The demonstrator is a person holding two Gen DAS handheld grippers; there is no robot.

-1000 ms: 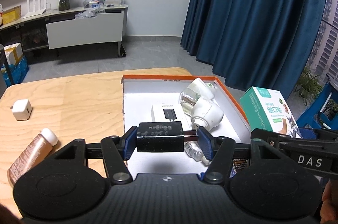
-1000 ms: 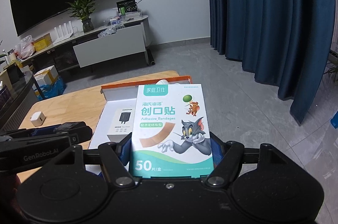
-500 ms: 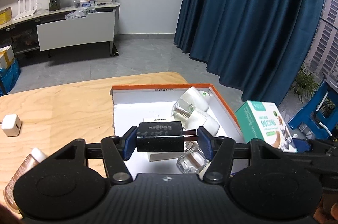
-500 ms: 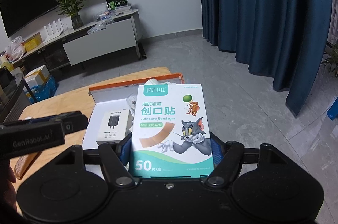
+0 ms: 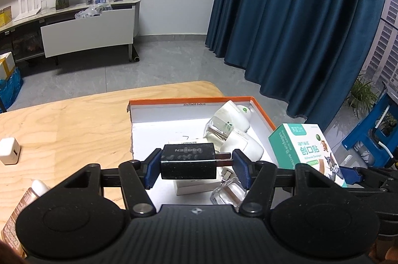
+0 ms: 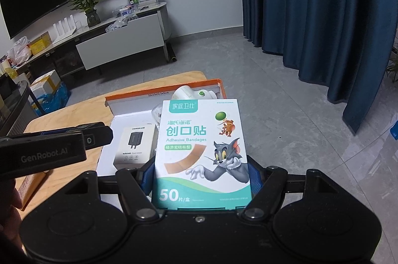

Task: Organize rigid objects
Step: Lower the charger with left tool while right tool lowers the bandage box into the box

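A: What's left out on the table (image 5: 74, 119)?
B: Far left, 1 white cube (image 5: 9, 151) and 1 brown bottle (image 5: 24, 204)

A: And what's in hand?
B: The left gripper (image 5: 196, 165) pinches the black charger (image 5: 187, 160) above the orange-rimmed box (image 5: 189, 99), which already holds 1 charger carton (image 6: 133, 147) and white diffusers (image 5: 236, 114). At right, the right gripper (image 6: 201, 179) clamps the bandage box (image 6: 201, 152); neither is placed yet

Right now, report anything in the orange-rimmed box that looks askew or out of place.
The white plug-in units and clear bottles lie tumbled on their sides against the right wall of the box, overlapping. The white charger carton lies flat. Nothing looks spilled or broken.
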